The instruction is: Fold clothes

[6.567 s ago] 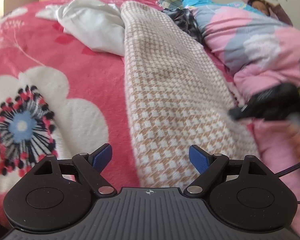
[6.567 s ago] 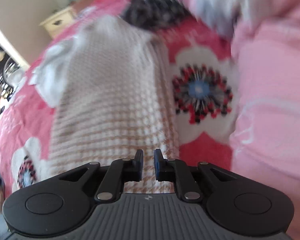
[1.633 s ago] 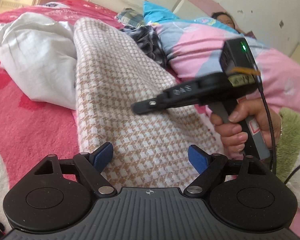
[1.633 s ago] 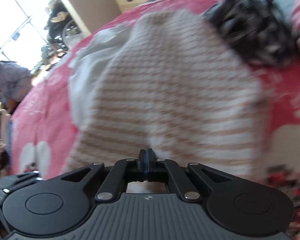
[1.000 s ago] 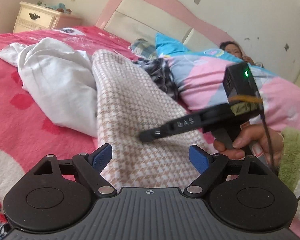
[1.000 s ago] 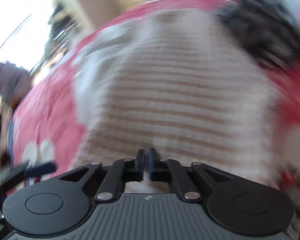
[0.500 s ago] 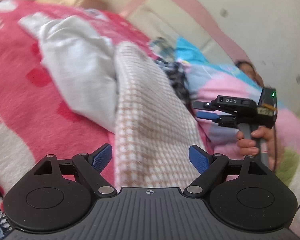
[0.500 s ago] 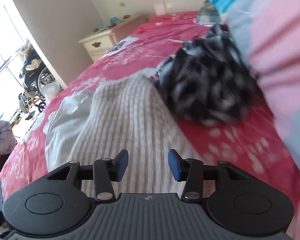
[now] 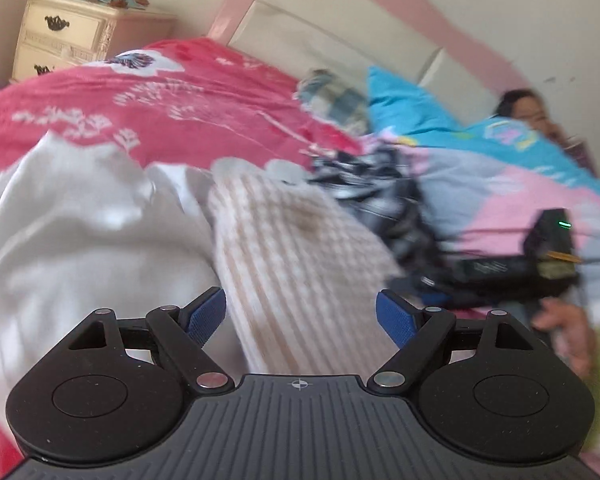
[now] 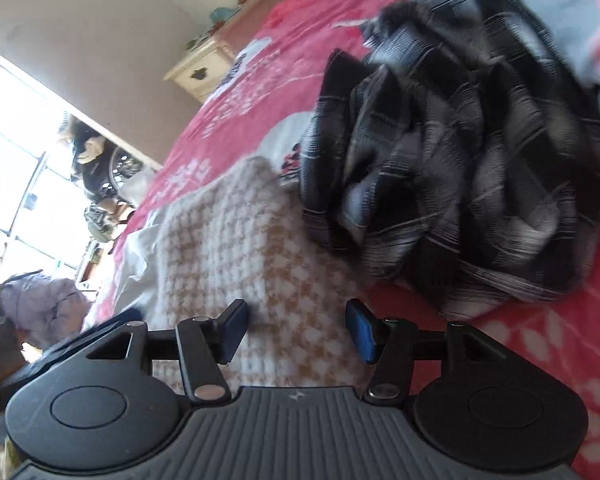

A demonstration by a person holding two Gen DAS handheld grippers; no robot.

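Right wrist view: the right gripper [image 10: 296,330] is partway apart and still opening, nothing pinched, hovering over the houndstooth garment [image 10: 236,248] on the pink bedspread [image 10: 260,76], with a dark plaid shirt [image 10: 452,184] to its right. The left gripper [image 9: 300,316] is spread wide and empty, white cloth [image 9: 80,232] on its left.

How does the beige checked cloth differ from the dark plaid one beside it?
The beige checked cloth lies spread out fairly flat; the dark plaid cloth sits bunched in a crumpled heap. The beige checked cloth is pale with a small pattern; the dark plaid cloth is black and grey with broad stripes. Both rest on the pink bedspread.
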